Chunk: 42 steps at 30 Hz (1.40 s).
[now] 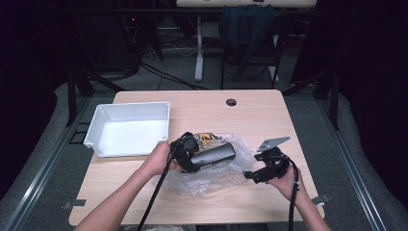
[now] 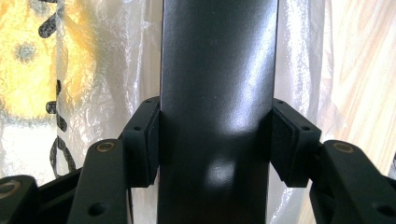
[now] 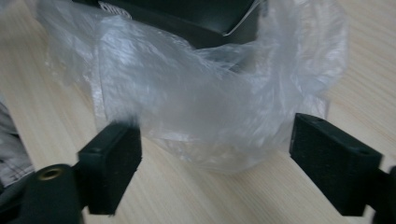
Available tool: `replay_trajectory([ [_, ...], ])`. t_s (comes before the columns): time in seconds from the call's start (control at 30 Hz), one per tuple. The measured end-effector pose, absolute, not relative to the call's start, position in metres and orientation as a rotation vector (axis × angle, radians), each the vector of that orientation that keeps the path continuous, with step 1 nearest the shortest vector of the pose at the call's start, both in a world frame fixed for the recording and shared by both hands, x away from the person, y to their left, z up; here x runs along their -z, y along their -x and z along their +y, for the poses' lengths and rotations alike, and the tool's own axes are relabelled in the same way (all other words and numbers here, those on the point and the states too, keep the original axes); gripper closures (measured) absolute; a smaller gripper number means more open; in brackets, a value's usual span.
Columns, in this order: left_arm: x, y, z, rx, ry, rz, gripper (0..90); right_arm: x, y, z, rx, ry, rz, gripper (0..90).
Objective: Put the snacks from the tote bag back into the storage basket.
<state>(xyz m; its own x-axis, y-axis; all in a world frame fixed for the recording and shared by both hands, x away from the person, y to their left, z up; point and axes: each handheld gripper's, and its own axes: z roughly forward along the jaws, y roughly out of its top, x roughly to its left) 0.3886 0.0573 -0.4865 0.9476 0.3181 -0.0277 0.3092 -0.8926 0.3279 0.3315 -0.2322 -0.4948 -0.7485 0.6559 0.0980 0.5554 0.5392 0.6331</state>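
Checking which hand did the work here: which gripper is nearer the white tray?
Left. The left gripper, clamped on a black box, sits just right of the white tray; the right gripper is farther right, beyond the plastic bag.

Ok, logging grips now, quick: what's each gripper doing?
Left gripper: shut on the black box.
Right gripper: open, holding nothing, facing the clear plastic bag.

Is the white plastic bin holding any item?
No: the white plastic bin shows a bare white floor in the high view, with nothing inside.
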Motion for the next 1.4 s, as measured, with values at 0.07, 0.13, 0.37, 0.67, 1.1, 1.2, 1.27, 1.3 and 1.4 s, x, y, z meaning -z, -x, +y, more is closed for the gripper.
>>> replay_trajectory([
  [0.07, 0.485, -0.39, 0.056, -0.036, -2.76, 0.469, 43.3, 0.501, -0.336, -0.22, -0.947, -1.034, 2.631, 29.4],
  [0.13, 0.484, -0.391, 0.057, -0.028, -2.75, 0.475, 43.3, 0.506, -0.341, -0.212, -0.875, -1.062, 2.622, 47.0],
  [0.37, 0.48, -0.395, 0.06, -0.004, -2.706, 0.512, 43.3, 0.519, -0.351, -0.204, -0.795, -1.104, 2.644, 88.6],
  [0.67, 0.475, -0.4, 0.07, 0.015, -2.636, 0.575, 43.3, 0.529, -0.348, -0.2, -0.595, -1.057, 2.691, 90.0],
  [1.1, 0.472, -0.404, 0.071, 0.008, -2.61, 0.625, 43.3, 0.502, -0.337, -0.189, -0.824, -0.922, 2.645, 34.4],
  [1.2, 0.472, -0.404, 0.068, 0.016, -2.608, 0.618, 43.3, 0.499, -0.333, -0.175, -0.86, -0.851, 2.644, 30.6],
  [1.27, 0.472, -0.405, 0.066, 0.022, -2.61, 0.615, 43.3, 0.499, -0.334, -0.165, -0.849, -0.825, 2.659, 28.5],
  [1.3, 0.472, -0.404, 0.065, 0.025, -2.604, 0.621, 43.3, 0.5, -0.336, -0.161, -0.855, -0.817, 2.654, 28.3],
  [1.4, 0.473, -0.404, 0.063, 0.024, -2.598, 0.621, 43.3, 0.506, -0.342, -0.151, -0.847, -0.824, 2.649, 28.2],
])
